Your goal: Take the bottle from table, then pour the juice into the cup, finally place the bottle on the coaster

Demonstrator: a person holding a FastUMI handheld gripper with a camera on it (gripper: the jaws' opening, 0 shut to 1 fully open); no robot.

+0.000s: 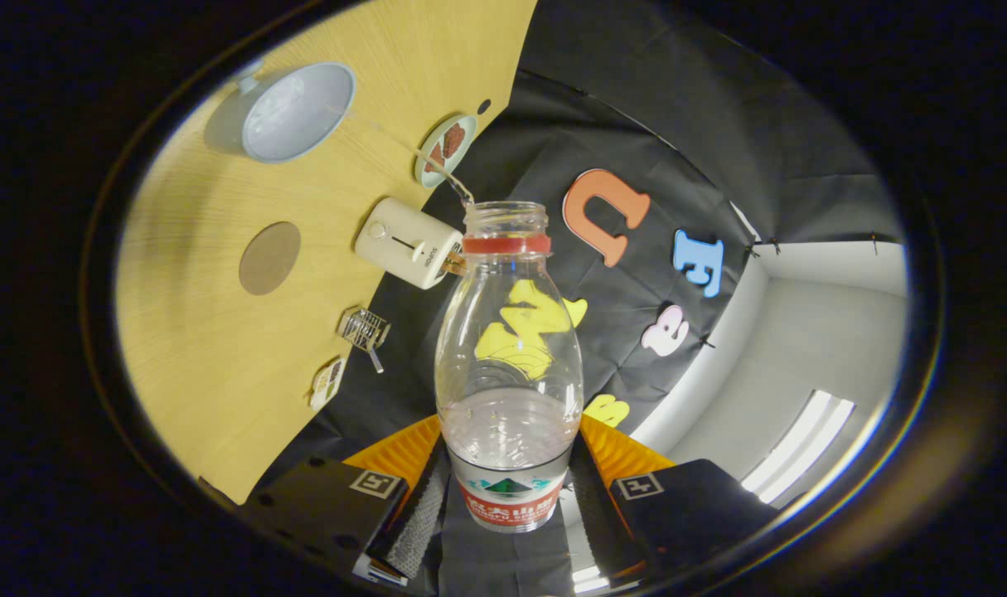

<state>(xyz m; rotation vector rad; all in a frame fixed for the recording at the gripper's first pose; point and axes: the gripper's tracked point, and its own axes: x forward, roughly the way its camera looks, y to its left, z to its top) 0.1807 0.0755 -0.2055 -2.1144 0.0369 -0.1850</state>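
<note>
Claw (507,497) gripping bottle (508,348), wood table (196,348), grey ceiling (810,348)

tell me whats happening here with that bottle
A person's handheld gripper is shut on a clear bottle, both fingers pressing its lower part. The bottle is uncapped and tipped, and a thin stream leaves its mouth toward the pale cup on the wooden table. The round brown coaster sits bare, with a small cream appliance nearby.

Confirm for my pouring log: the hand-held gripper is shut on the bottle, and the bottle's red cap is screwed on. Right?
Not quite. The gripper view shows the hand-held gripper shut on the bottle, but the cap is off: the mouth is open, with just the red neck ring left.
</note>
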